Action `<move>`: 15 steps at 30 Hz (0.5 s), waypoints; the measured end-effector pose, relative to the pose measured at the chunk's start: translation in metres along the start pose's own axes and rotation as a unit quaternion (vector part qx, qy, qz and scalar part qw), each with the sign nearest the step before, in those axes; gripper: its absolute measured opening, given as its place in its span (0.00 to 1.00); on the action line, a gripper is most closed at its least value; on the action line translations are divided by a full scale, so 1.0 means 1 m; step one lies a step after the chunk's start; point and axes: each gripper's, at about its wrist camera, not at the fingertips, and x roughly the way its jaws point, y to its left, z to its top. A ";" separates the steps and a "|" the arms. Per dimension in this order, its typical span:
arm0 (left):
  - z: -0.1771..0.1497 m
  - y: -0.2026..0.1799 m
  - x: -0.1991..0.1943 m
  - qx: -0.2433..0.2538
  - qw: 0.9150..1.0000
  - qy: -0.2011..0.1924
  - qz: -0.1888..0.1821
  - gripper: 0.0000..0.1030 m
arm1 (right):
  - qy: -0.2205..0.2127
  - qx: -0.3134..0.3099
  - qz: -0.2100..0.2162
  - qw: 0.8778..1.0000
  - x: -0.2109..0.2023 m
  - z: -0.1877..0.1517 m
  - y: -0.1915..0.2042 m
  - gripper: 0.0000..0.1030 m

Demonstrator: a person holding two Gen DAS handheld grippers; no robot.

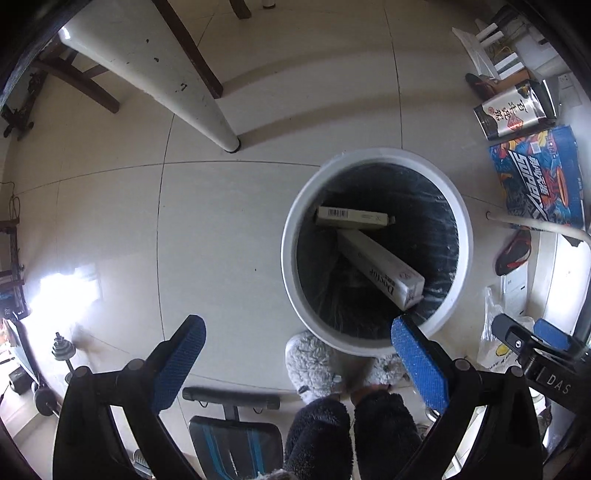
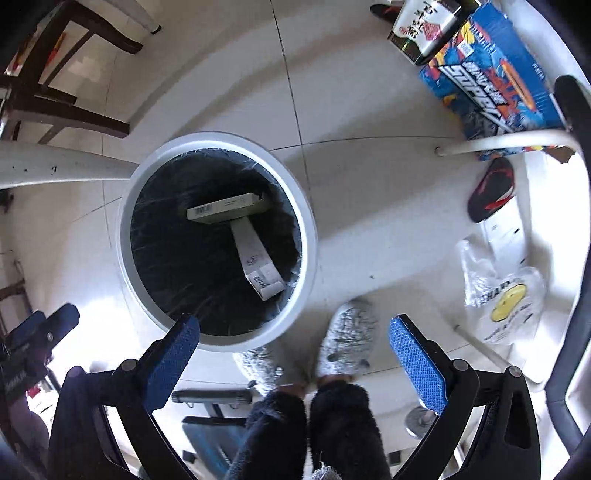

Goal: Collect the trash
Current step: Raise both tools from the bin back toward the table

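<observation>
Item: white round trash bin (image 1: 291, 258) (image 2: 309, 236), dark bag lining, standing on pale floor tiles (image 1: 110, 229) (image 2: 369, 206).

Contents: two long cartons. The barcode carton (image 1: 351, 217) (image 2: 225, 208) lies across the far side of the bin. The "Doctor" carton (image 1: 380, 267) (image 2: 256, 260) leans beneath it, its near end toward the bin wall. Its printed side reads clearly in the left wrist view; the right wrist view shows mainly its end flap.

Left gripper (image 1: 299, 363): above the floor at the bin's near rim, blue pads wide apart, nothing between them. The right wrist view catches it only as dark and blue parts at the left edge (image 2: 40, 332).

Right gripper (image 2: 293, 360): jaws wide apart, nothing held, one finger over the bin's near rim, the other over the floor. It appears at the right edge of the left wrist view (image 1: 532, 339).

Surroundings: blue printed box (image 1: 539, 181) (image 2: 491, 85) and black-and-white package (image 1: 513, 110) (image 2: 424, 26) on the floor, well apart from the bin. Grey fuzzy slippers (image 1: 314, 365) (image 2: 347, 336) just beside the bin. Clear plastic bag with yellow mark (image 2: 506, 295), fully seen only from the right wrist. Dumbbell (image 1: 62, 350) and white table leg ending on the floor (image 1: 207, 110), seen from the left wrist.
</observation>
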 end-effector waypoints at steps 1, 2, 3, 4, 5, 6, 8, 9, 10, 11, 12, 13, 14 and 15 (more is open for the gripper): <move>-0.002 -0.001 -0.003 -0.002 1.000 0.000 0.002 1.00 | -0.002 -0.002 -0.003 1.000 -0.002 -0.001 0.002 1.00; -0.005 -0.001 -0.008 -0.003 1.000 -0.001 0.002 1.00 | -0.005 -0.006 -0.005 1.000 -0.005 -0.003 0.003 1.00; -0.005 -0.002 -0.011 -0.003 1.000 -0.001 0.002 1.00 | -0.006 -0.009 -0.008 1.000 -0.009 -0.006 0.004 1.00; -0.007 -0.002 -0.017 -0.004 1.000 -0.003 0.003 1.00 | -0.009 -0.011 -0.011 1.000 -0.012 -0.007 0.005 1.00; -0.010 -0.001 -0.022 -0.005 1.000 -0.006 0.005 1.00 | -0.013 -0.013 -0.013 1.000 -0.017 -0.009 0.006 1.00; -0.013 -0.002 -0.029 -0.007 1.000 -0.009 0.007 1.00 | -0.015 -0.015 -0.013 1.000 -0.022 -0.012 0.007 1.00; -0.017 -0.001 -0.042 -0.011 1.000 -0.014 0.009 1.00 | -0.020 -0.017 -0.011 1.000 -0.034 -0.017 0.009 1.00; -0.020 -0.001 -0.050 -0.012 1.000 -0.016 0.010 1.00 | -0.022 -0.019 -0.009 1.000 -0.042 -0.019 0.010 1.00; -0.022 0.000 -0.057 -0.014 1.000 -0.018 0.008 1.00 | -0.025 -0.021 -0.008 0.999 -0.050 -0.022 0.010 1.00; -0.025 0.000 -0.066 -0.015 1.000 -0.020 0.009 1.00 | -0.029 -0.025 -0.008 0.999 -0.061 -0.026 0.012 1.00; -0.028 0.000 -0.076 -0.016 1.000 -0.023 0.009 1.00 | -0.032 -0.027 -0.008 0.999 -0.068 -0.028 0.012 1.00; -0.031 0.000 -0.085 -0.016 1.000 -0.024 0.007 1.00 | -0.036 -0.031 -0.006 0.999 -0.080 -0.032 0.014 1.00; -0.034 0.000 -0.094 -0.016 1.000 -0.025 0.006 1.00 | -0.040 -0.034 -0.005 0.999 -0.092 -0.035 0.015 1.00; -0.037 -0.001 -0.105 -0.016 0.999 -0.027 0.006 1.00 | -0.043 -0.035 -0.004 0.998 -0.100 -0.038 0.015 1.00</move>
